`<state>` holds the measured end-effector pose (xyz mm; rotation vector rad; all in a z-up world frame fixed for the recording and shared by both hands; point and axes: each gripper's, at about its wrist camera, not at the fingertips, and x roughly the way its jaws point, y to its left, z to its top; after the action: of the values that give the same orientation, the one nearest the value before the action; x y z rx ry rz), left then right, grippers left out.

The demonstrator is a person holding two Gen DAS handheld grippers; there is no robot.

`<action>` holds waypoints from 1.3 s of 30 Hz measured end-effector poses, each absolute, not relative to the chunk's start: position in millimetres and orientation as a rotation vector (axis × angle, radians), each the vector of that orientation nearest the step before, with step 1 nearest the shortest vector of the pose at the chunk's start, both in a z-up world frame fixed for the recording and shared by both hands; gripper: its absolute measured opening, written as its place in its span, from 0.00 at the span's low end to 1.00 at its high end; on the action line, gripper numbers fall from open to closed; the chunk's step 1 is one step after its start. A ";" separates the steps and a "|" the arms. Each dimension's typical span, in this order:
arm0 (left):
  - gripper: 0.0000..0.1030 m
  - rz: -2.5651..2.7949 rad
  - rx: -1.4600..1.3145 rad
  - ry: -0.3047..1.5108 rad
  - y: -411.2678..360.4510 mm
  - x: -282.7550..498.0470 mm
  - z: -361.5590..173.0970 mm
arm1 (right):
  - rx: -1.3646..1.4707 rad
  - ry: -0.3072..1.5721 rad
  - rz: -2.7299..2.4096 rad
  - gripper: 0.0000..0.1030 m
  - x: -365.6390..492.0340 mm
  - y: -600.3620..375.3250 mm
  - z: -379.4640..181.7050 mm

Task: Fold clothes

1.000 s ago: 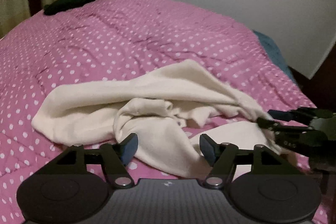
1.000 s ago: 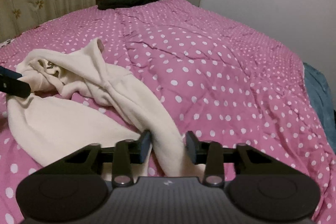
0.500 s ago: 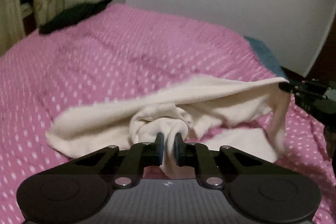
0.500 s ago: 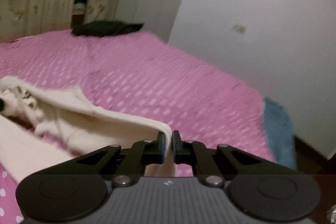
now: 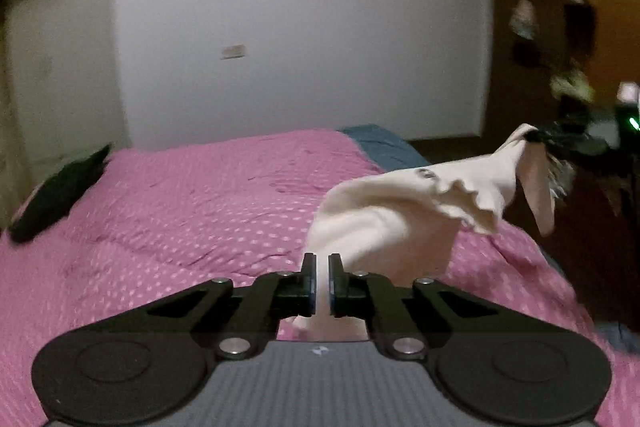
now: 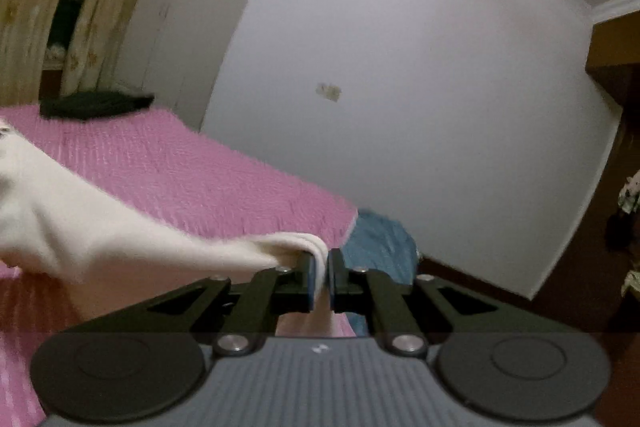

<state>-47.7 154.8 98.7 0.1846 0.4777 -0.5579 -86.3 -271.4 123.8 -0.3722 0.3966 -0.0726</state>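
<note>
A cream garment (image 5: 400, 223) hangs in the air above the pink dotted bedspread (image 5: 192, 211), stretched between my two grippers. My left gripper (image 5: 322, 285) is shut on one part of the cloth. My right gripper (image 6: 322, 281) is shut on another edge of the garment (image 6: 132, 239), which stretches away to the left. In the left wrist view the right gripper (image 5: 560, 141) shows at the far right, holding the raised cloth corner. Both views are blurred by motion.
A dark garment (image 5: 56, 195) lies at the far end of the bed, also in the right wrist view (image 6: 96, 103). A blue cloth (image 6: 380, 239) hangs off the bed's right edge. A white wall (image 5: 300, 39) stands behind; dark furniture (image 5: 568, 27) is at right.
Both grippers closed on the cream garment and lifted it off the bed. They have moved apart, so the cloth now hangs stretched in the air.
</note>
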 end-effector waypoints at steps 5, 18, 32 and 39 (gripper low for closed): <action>0.10 -0.617 0.324 0.521 153.1 -82.2 78.4 | -0.357 0.580 -0.012 0.21 -121.4 -299.5 99.4; 0.59 -0.587 0.272 0.704 96.9 -34.3 -10.7 | -0.424 0.653 0.356 0.33 -148.9 -233.1 37.0; 0.76 -0.581 0.222 0.655 120.3 -58.6 45.2 | -0.393 0.623 0.378 0.43 -159.5 -235.5 23.5; 0.47 -0.620 0.222 0.691 108.2 -55.8 38.8 | -0.405 0.624 0.353 0.40 -160.4 -235.6 18.5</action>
<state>-55.8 108.2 38.8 0.2217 0.6909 -0.6203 -160.4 -235.6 18.5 -0.4052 0.6236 0.3535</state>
